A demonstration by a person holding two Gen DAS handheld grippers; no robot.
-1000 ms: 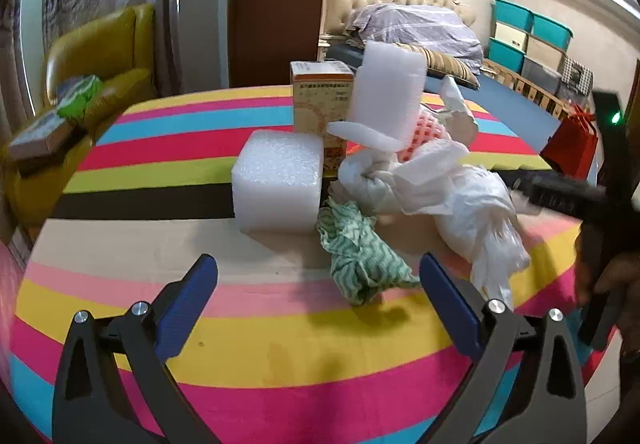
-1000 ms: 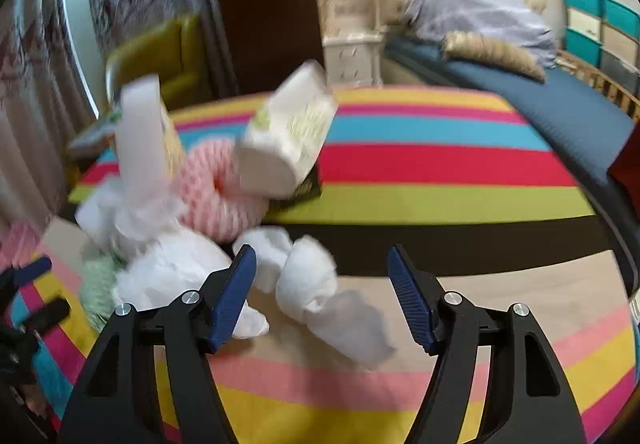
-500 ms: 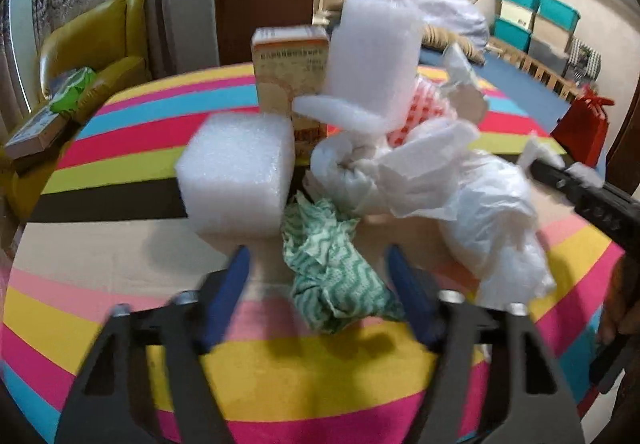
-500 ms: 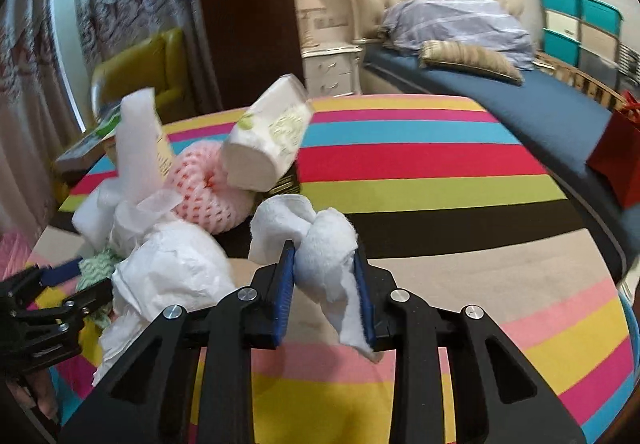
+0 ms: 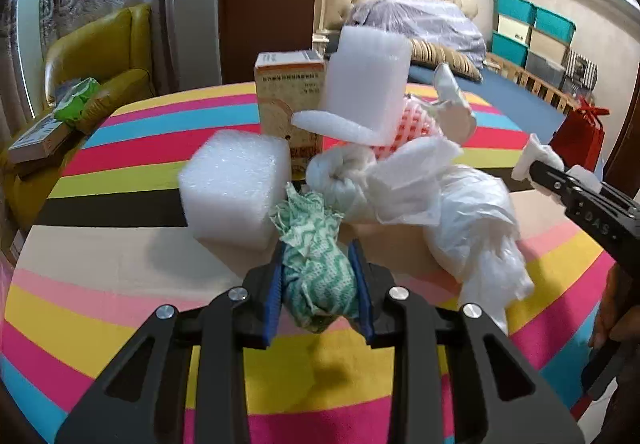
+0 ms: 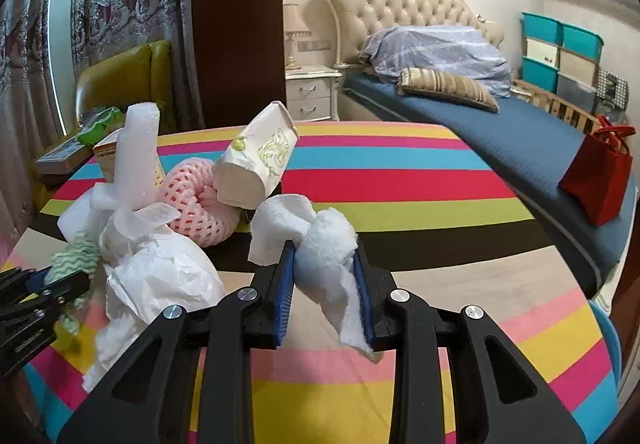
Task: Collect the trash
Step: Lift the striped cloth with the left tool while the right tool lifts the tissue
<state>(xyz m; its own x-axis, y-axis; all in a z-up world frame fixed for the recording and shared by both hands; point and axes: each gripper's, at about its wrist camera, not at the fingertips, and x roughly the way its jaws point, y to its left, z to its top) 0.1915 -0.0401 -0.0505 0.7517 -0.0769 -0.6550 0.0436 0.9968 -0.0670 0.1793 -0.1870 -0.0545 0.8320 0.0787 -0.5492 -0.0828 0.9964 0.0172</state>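
Both tongs, wide open a second ago, have come in: the left tongs (image 5: 318,284) are closing on the green rag (image 5: 316,268) on the table (image 5: 120,252); the right tongs (image 6: 325,284) grip a white wad (image 6: 324,256). Both pieces look ready to lift.

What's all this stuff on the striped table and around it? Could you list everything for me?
green-patterned cloth: one, green and white, between the left tool's pads
white tissue wad: one, white, in the right tool
foam block: one, white, table
foam sheet: one, white, atop the pile
carton: one, orange, behind foam
fruit net: one, pink, mid-pile
plastic bag: one, white, table
tissue pack: one, cream, leaning on net
table: one, striped
left tool: closing on cloth
right tool: shut on tissue
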